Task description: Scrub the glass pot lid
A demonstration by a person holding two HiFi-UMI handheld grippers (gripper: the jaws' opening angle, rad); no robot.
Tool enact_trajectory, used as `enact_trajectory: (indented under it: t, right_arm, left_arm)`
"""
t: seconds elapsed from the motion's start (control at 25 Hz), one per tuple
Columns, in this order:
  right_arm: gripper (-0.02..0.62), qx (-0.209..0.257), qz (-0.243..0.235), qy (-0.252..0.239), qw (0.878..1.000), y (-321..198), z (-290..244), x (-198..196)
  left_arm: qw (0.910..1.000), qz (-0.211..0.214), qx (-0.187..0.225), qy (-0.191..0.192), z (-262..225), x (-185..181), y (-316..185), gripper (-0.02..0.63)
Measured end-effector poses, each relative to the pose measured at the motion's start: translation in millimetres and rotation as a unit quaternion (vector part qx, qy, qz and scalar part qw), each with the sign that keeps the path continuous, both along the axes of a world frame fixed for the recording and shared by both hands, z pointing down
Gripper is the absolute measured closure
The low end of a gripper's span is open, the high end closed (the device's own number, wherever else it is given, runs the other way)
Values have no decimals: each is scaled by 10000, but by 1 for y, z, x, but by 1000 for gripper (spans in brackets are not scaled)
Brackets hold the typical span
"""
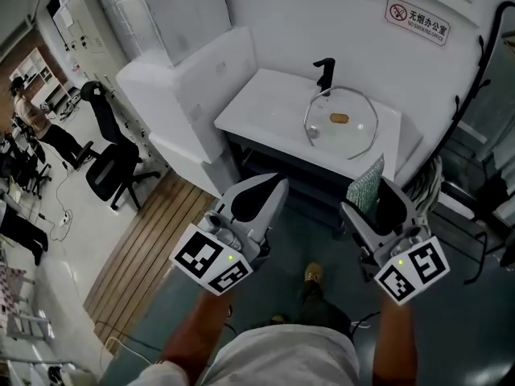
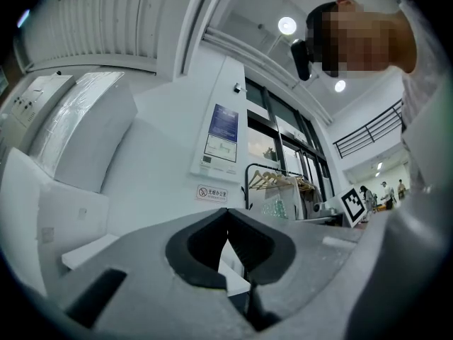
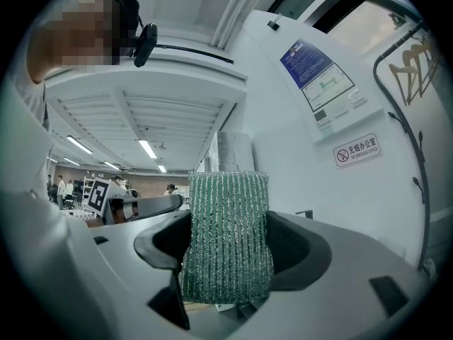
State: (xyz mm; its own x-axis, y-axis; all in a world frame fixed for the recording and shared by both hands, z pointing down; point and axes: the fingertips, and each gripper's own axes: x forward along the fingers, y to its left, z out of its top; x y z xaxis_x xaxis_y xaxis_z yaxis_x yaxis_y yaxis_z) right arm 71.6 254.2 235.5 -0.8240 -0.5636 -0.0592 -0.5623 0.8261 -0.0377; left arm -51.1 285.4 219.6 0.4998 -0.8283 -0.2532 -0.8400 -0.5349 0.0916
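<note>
While both pairs of tongs hang in front of the person, short of the bench, the stock reads as follows. Glass pot lid (image 1: 364,139), one: lying flat on the right half of the white bench (image 1: 265,107), well apart from both tongs, with one small brown spot (image 1: 339,118) at its middle. Black tap-like fitting (image 1: 324,72), one: upright just behind the lid's far rim. Wall sign (image 1: 417,21) with a red prohibition mark, one, above the bench. Left tongs (image 1: 278,183) (image 2: 227,222), one: pressed together, tips meeting. Right tongs (image 1: 373,195) (image 3: 228,259), one: pinching the green scrubbing pad (image 1: 366,182) (image 3: 226,204). Pad, one: upright between the two jaws, its top edge standing clear above them. Marker cubes, two: one on the left tongs (image 1: 211,260), one on the right (image 1: 413,270). Black office chair (image 1: 113,163), one, on the floor to the left. Person (image 1: 32,119) beyond it, one, at the far left edge.
</note>
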Motion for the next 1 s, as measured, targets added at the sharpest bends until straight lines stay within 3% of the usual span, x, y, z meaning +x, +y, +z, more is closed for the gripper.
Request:
enact_trajectory:
  t: [1.0]
  right_arm:
    - [267, -20, -223, 65, 9997, -282, 8, 39]
  left_arm:
    - [9976, -498, -423, -231, 18, 24, -265, 591]
